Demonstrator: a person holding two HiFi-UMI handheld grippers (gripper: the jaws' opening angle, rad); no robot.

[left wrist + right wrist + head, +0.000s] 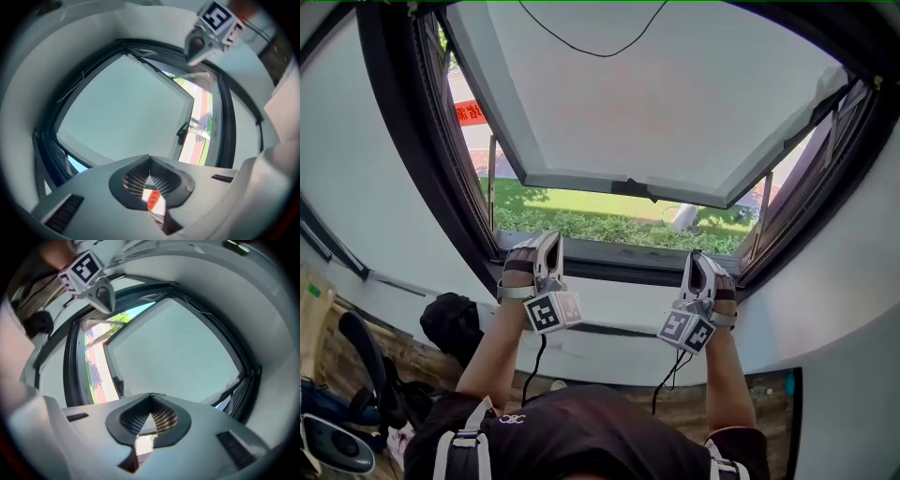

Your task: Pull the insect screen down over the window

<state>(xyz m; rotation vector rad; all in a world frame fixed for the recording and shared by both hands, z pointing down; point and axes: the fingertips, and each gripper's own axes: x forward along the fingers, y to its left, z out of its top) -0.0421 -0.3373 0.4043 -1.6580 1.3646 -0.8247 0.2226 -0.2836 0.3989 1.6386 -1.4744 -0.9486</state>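
The window [656, 103] has its white sash swung outward, with lawn showing under its lower edge. A dark bar [619, 255] runs along the bottom of the opening. I cannot make out any screen mesh across the opening. My left gripper [548, 238] is raised with its tips at that bar's left part. My right gripper [695, 257] is raised at the bar's right part. In the left gripper view the left gripper [150, 158] has its jaw tips together with nothing between them. The right gripper [151, 395] looks the same in its own view.
A dark sash handle [633, 187] sits mid-way on the sash's lower edge. White reveal walls [825, 281] curve in on both sides of the opening. A thin cable [591, 47] hangs across the top. A black bag [450, 323] lies on the wooden floor, lower left.
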